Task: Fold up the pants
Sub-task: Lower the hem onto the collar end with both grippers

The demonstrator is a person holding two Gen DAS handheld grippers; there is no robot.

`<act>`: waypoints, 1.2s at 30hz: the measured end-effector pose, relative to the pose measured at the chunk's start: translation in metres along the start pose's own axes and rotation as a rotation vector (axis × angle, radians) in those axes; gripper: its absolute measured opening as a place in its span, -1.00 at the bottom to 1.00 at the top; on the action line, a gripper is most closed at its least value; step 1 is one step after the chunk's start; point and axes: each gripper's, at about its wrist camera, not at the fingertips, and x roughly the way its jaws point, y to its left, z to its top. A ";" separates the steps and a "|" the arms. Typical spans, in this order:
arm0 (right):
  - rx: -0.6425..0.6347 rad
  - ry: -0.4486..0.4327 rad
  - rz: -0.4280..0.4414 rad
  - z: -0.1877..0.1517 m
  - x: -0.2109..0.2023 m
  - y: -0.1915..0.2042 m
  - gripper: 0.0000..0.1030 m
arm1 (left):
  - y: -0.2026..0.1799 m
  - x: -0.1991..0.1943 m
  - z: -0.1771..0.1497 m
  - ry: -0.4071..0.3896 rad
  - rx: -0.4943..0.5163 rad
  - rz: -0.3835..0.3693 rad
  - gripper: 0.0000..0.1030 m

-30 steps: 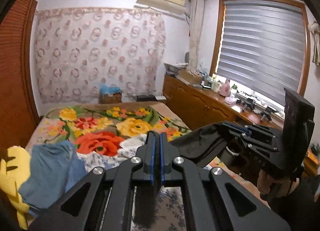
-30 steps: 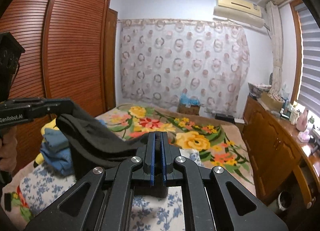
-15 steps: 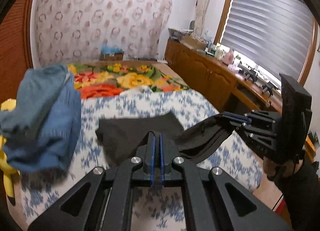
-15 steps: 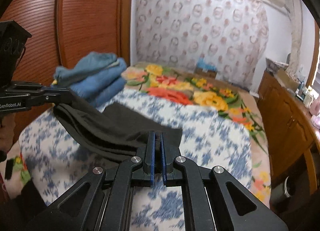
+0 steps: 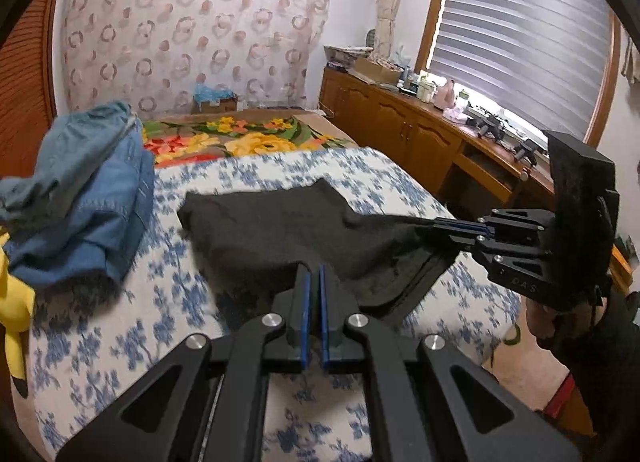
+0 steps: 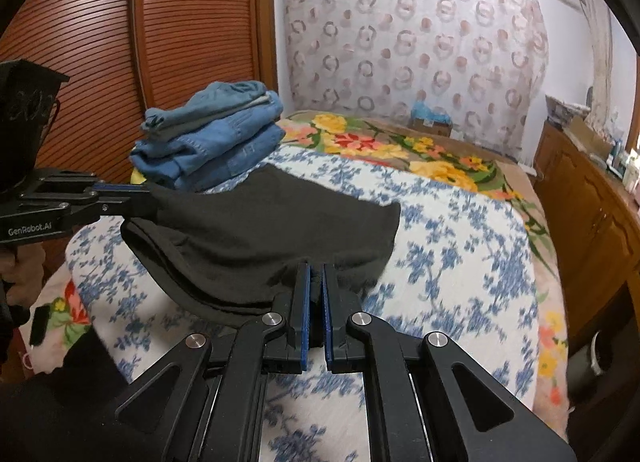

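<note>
The left gripper (image 5: 313, 282) and right gripper (image 6: 314, 282) are both clamped on the near edge of the dark grey cloth pants (image 5: 280, 226), whose far end lies on the blue-flowered white bedsheet (image 5: 168, 302). Uneven lowering could bunch the fold. The far corner sits near the stacked blue denim (image 6: 208, 138) and may snag it.

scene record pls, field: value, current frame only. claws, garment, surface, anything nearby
left claw: shut on black pants
right claw: shut on black pants, other end of the near edge
pants state: far part lies on bed, near edge lifted between claws
surface: blue floral sheet, bright flower blanket beyond
nearby: stack of folded jeans on the bed by the wardrobe
also: yellow plush toy at the bed edge
</note>
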 end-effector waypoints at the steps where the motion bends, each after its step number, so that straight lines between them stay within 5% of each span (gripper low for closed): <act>1: 0.021 0.009 0.020 -0.006 -0.001 0.000 -0.96 | -0.001 0.000 -0.003 0.006 -0.002 -0.003 -1.00; 8: 0.089 0.018 0.092 -0.028 -0.011 0.005 -0.96 | -0.002 -0.003 -0.033 0.044 -0.026 -0.006 -1.00; 36: 0.054 0.001 0.067 -0.061 -0.050 0.045 -0.95 | -0.026 -0.048 -0.068 0.015 0.001 0.022 -1.00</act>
